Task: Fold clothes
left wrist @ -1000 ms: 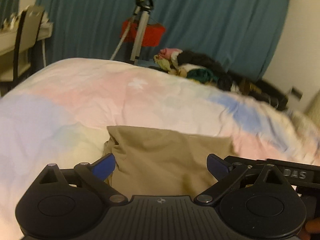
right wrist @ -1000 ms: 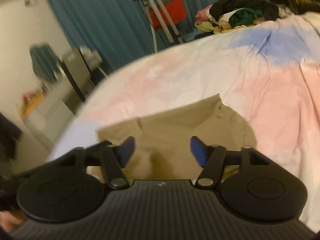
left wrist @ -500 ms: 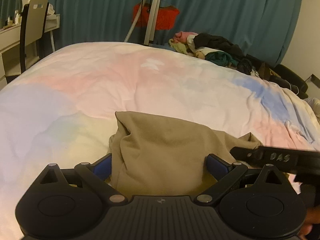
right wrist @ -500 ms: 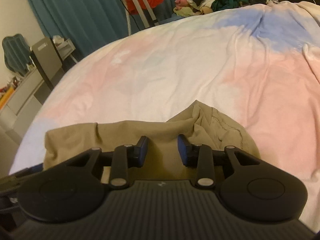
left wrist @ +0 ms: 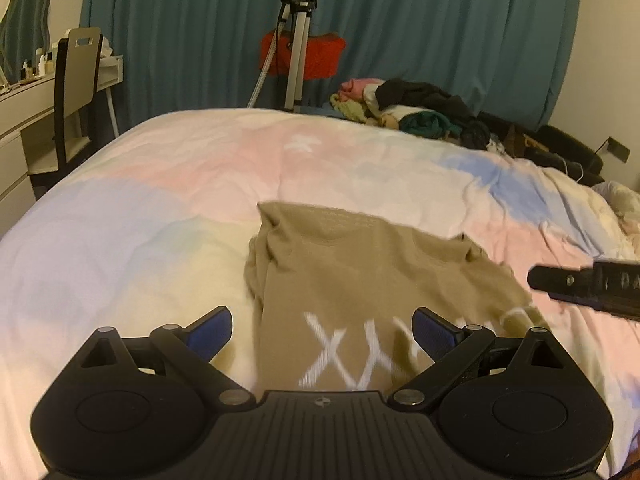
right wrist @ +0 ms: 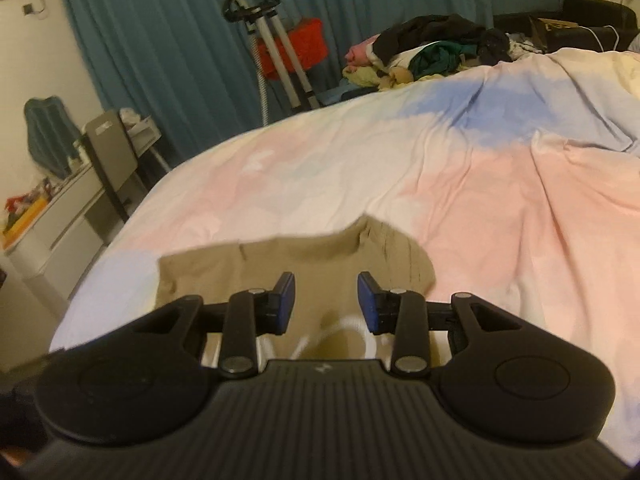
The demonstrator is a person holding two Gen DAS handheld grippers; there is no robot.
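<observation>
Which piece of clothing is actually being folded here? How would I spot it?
Find the big bed with the pastel pink, blue and cream duvet. On its near side, just beyond the fingers, lies a tan garment with white lettering. It lies alone and flat, unlike the jumbled clothes pile at the far edge.

Left gripper (left wrist: 322, 330) hangs wide open low over the bed, blue pads (left wrist: 210, 330) spread either side of a tan T-shirt (left wrist: 360, 280) lying folded on the pastel duvet (left wrist: 160, 200). White lettering (left wrist: 340, 356) shows on the shirt's near edge. At 3 o'clock the right gripper (left wrist: 584, 286) pokes in, dark and blurred. At 1 o'clock a heap of clothes (left wrist: 412, 110); at 12, a tripod (left wrist: 296, 40) against the teal curtain (left wrist: 440, 20); at 10, a chair (left wrist: 74, 92) by a desk (left wrist: 24, 112).
</observation>
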